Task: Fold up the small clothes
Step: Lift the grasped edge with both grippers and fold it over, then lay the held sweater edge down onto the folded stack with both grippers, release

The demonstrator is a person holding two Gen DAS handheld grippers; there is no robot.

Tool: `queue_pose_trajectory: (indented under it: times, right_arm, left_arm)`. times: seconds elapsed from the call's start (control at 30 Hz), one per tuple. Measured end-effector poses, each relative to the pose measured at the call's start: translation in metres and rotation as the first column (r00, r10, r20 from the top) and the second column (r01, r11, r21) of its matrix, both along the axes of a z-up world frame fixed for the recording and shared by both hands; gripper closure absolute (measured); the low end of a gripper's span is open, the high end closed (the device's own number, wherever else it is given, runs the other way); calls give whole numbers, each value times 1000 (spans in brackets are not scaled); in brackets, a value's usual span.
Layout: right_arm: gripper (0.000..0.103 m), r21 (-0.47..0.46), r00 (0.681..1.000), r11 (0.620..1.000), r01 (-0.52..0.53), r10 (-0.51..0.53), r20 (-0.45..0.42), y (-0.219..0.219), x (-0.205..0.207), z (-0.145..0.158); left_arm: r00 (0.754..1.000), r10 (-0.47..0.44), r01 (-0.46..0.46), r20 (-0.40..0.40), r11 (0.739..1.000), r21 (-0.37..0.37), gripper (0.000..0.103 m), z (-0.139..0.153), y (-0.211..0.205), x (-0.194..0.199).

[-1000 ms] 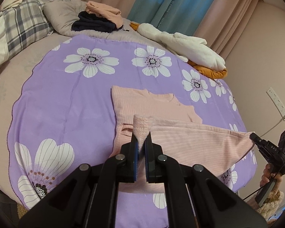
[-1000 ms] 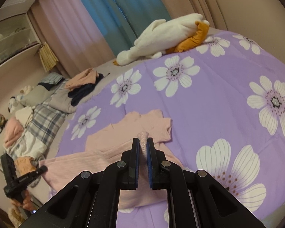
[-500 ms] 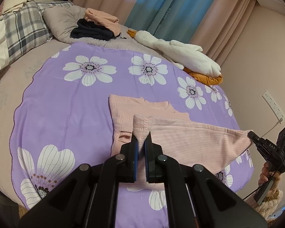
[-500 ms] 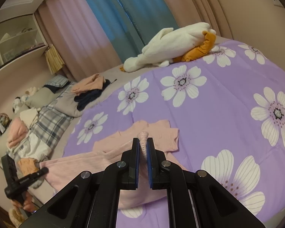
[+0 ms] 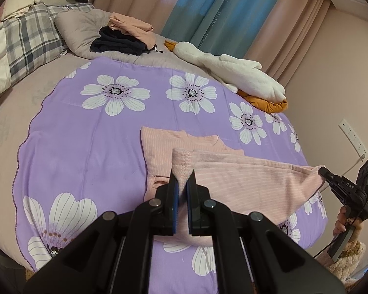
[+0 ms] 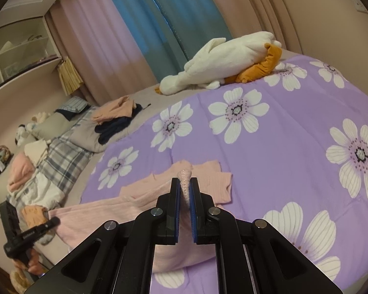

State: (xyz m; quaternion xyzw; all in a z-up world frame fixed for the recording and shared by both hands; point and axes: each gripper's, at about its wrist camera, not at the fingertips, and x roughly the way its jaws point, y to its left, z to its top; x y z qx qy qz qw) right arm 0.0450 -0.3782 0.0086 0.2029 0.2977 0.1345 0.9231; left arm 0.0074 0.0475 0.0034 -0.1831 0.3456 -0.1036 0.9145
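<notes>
1. We work over a bed covered by a purple sheet (image 5: 90, 152) printed with large white flowers; it fills most of both wrist views.
2. Behind the bed hang pink and blue curtains (image 5: 198, 7), and a plaid blanket (image 5: 29, 41) lies at the far left edge in the left wrist view.
3. A white plush goose (image 5: 243, 73) with orange feet lies at the far edge of the sheet, well apart from our work.
4. The pink ribbed shirt (image 5: 245, 183) sits on the near part of the sheet. Its neckline end lies flat, while the hem end is lifted off the bed and stretched between our two grippers.
5. A small stack of folded clothes (image 5: 125, 36), peach on top of dark navy, rests on a grey pillow beyond the sheet.
6. Our left gripper (image 5: 181, 191) has its fingers closed on one hem corner of the shirt; a nub of fabric pokes up between the blue pads.
7. Our right gripper (image 6: 184, 191) is likewise clamped on the other hem corner, with the cloth bunched between its fingers.
</notes>
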Motion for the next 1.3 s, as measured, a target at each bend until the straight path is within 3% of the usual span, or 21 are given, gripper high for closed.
queue_pose_trajectory:
  times: [0.67, 1.3]
  right_arm:
    - [94, 21, 999, 999, -25, 26, -30, 1, 56, -10]
    - [94, -22, 993, 998, -55, 52, -109, 22, 162, -33]
  left_arm:
    - [999, 44, -43, -18, 998, 45, 98, -5, -6, 53]
    - [993, 75, -65, -95, 993, 102, 98, -38, 4, 162]
